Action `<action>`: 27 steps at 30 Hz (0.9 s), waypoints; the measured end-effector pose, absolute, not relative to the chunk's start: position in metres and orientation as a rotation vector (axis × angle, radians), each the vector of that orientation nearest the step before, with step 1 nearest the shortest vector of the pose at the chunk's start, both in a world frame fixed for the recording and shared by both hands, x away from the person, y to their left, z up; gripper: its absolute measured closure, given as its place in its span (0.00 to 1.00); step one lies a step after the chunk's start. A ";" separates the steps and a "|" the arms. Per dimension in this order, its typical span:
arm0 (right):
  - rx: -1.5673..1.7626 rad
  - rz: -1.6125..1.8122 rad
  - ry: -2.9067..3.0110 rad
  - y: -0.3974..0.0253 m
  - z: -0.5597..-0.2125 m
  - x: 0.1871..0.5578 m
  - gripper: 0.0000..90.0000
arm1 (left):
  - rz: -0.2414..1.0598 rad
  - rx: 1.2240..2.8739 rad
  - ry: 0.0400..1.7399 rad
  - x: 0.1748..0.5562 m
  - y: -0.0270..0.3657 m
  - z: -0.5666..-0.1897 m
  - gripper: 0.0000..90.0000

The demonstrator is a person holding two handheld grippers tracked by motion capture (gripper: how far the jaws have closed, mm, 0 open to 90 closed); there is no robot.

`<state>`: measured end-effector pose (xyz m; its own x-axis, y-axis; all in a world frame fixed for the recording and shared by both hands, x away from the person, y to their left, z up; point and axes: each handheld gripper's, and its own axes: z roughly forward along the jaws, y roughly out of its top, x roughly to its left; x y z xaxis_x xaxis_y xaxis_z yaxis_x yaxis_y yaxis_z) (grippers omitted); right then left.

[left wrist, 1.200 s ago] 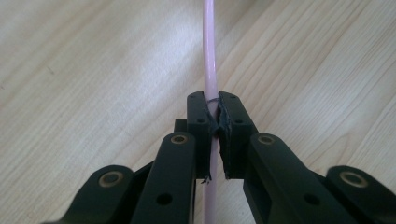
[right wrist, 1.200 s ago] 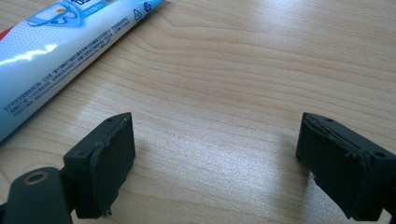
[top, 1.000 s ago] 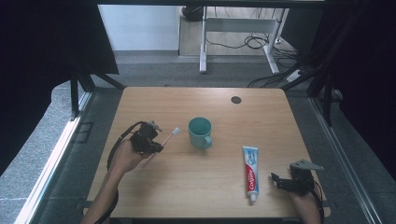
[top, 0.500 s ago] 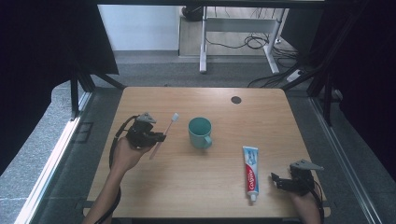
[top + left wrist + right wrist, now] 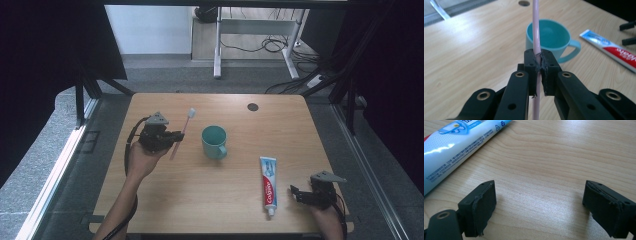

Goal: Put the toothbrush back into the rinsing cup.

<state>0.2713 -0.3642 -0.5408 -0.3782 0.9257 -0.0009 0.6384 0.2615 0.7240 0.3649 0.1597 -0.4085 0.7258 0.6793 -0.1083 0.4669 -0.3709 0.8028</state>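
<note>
My left gripper (image 5: 175,135) (image 5: 540,67) is shut on a pink toothbrush (image 5: 183,131) (image 5: 536,32), held off the table with its white bristle head pointing away from me. A teal mug (image 5: 214,142) (image 5: 551,40) stands upright just right of it, its handle toward the near right. A toothpaste tube (image 5: 268,184) (image 5: 614,48) (image 5: 454,142) lies flat at the near right, cap end toward me. My right gripper (image 5: 296,195) (image 5: 539,205) rests open just right of the tube's cap end, with only bare wood between its jaws.
The wooden table (image 5: 235,200) has a dark round cable hole (image 5: 253,106) (image 5: 524,3) at its back right. Black curtains hang on both sides. A desk frame and cables stand on the floor behind the table.
My left gripper has lifted and moved right and away toward the mug, turning the toothbrush more upright. The right gripper, mug and tube have stayed put.
</note>
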 end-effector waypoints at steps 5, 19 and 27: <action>1.416 0.904 2.112 -0.364 -0.541 0.271 0.12 | 0.317 1.997 0.865 0.369 0.153 -0.405 0.94; 1.416 0.907 2.113 -0.364 -0.541 0.271 0.12 | 0.351 1.922 0.833 0.380 0.129 -0.393 0.94; 1.413 0.909 2.115 -0.364 -0.541 0.271 0.12 | 0.372 1.889 0.817 0.387 0.111 -0.391 0.94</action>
